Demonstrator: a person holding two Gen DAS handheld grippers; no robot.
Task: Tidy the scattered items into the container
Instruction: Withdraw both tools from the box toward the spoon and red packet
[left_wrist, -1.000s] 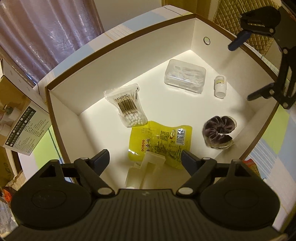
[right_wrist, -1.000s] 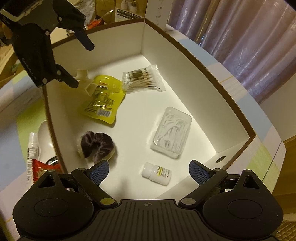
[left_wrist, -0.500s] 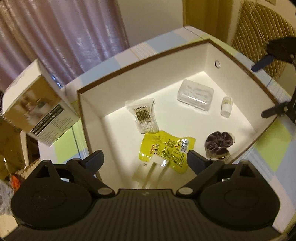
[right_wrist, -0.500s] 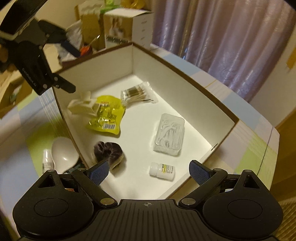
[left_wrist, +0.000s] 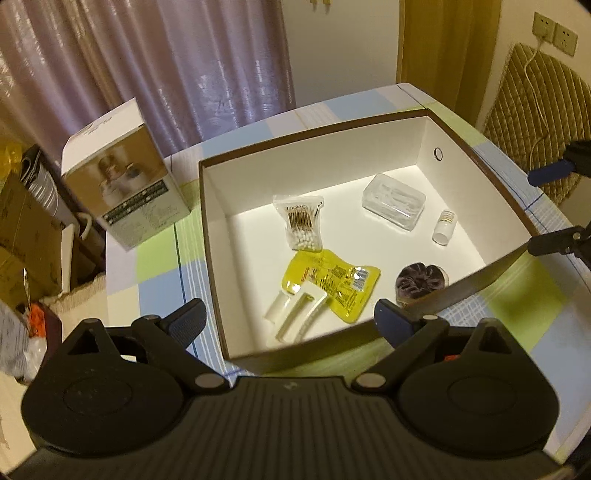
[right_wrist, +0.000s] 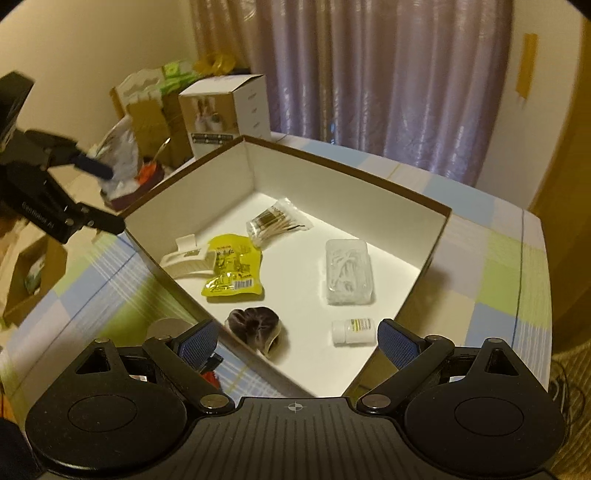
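Note:
A white cardboard box with a brown rim (left_wrist: 207, 236) stands open on the checked tablecloth. Inside lie a bag of cotton swabs (left_wrist: 301, 221), a clear plastic case (left_wrist: 393, 201), a small white pill bottle (left_wrist: 445, 227), a yellow pouch (left_wrist: 332, 286), a white hair claw clip (left_wrist: 297, 314) and a dark scrunchie (left_wrist: 421, 282). My left gripper (left_wrist: 290, 320) is open and empty, above the box's near edge. My right gripper (right_wrist: 297, 342) is open and empty too, over the opposite corner near the scrunchie (right_wrist: 255, 326) and bottle (right_wrist: 352, 330). Each gripper shows in the other's view, the right gripper (left_wrist: 546, 210) and the left gripper (right_wrist: 103, 195).
A printed product carton (left_wrist: 123, 188) stands on the table's far left corner. Outside the box, by my right gripper, lie a pale round item (right_wrist: 166, 326) and something red (right_wrist: 210, 373). Curtains hang behind; a quilted chair back (left_wrist: 535, 122) stands at the right.
Both grippers have pulled up and back from the box, so the whole box and table now show. Both stay open. The items inside have not moved.

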